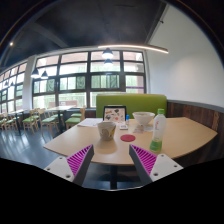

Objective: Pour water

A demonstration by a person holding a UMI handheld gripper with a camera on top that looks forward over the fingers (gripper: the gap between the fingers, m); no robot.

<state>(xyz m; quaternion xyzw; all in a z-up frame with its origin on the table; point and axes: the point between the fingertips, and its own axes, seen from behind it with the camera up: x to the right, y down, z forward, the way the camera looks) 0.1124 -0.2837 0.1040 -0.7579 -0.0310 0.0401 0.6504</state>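
The hand-held gripper [111, 163] hangs back from a pale wooden table [180, 135] with its two pink-padded fingers [80, 161] spread apart and holding nothing. Beyond the fingers, a clear plastic bottle with a green label [158, 132] stands upright near the table's front edge, well apart from a beige ceramic cup [107, 129]. A red round coaster [128, 137] lies between them, with a white bowl [144, 118] and an open laptop [115, 114] farther back by a green bench [135, 101].
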